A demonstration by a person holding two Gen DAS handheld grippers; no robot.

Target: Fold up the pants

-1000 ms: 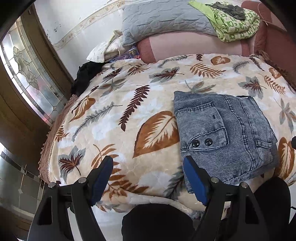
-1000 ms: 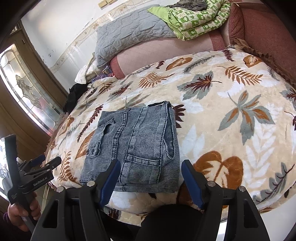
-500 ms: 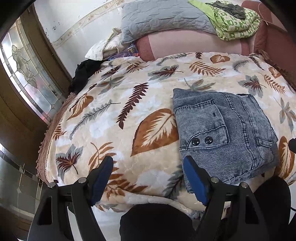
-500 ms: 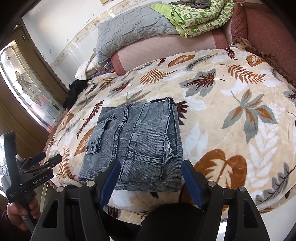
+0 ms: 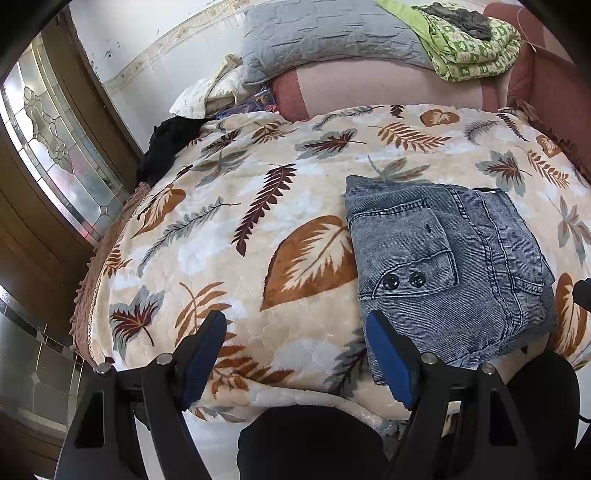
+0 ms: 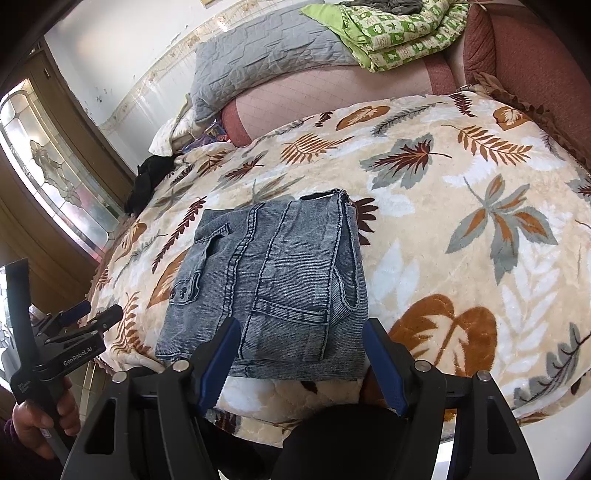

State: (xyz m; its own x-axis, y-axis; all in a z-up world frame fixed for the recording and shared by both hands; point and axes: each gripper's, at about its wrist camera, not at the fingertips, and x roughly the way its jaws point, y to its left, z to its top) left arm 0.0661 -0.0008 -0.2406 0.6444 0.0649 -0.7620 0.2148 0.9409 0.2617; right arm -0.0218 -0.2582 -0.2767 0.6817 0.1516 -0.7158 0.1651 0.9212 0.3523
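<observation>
The grey-blue denim pants (image 5: 447,266) lie folded into a flat rectangle on the leaf-patterned blanket (image 5: 258,229) near the bed's front edge; they also show in the right wrist view (image 6: 273,284). My left gripper (image 5: 295,354) is open and empty, held off the bed's front edge, left of the pants. My right gripper (image 6: 301,362) is open and empty, just in front of the pants' near edge, not touching. The left gripper also shows in the right wrist view (image 6: 85,314), held in a hand at far left.
A grey pillow (image 5: 325,33) and a green patterned quilt (image 5: 469,40) rest on a pink bolster (image 5: 388,88) at the headboard. Black clothing (image 5: 166,144) lies at the bed's far left corner. A wooden door with glass (image 5: 48,155) stands left.
Both grippers have drawn back slightly from the bed; the pants lie still and folded as before.
</observation>
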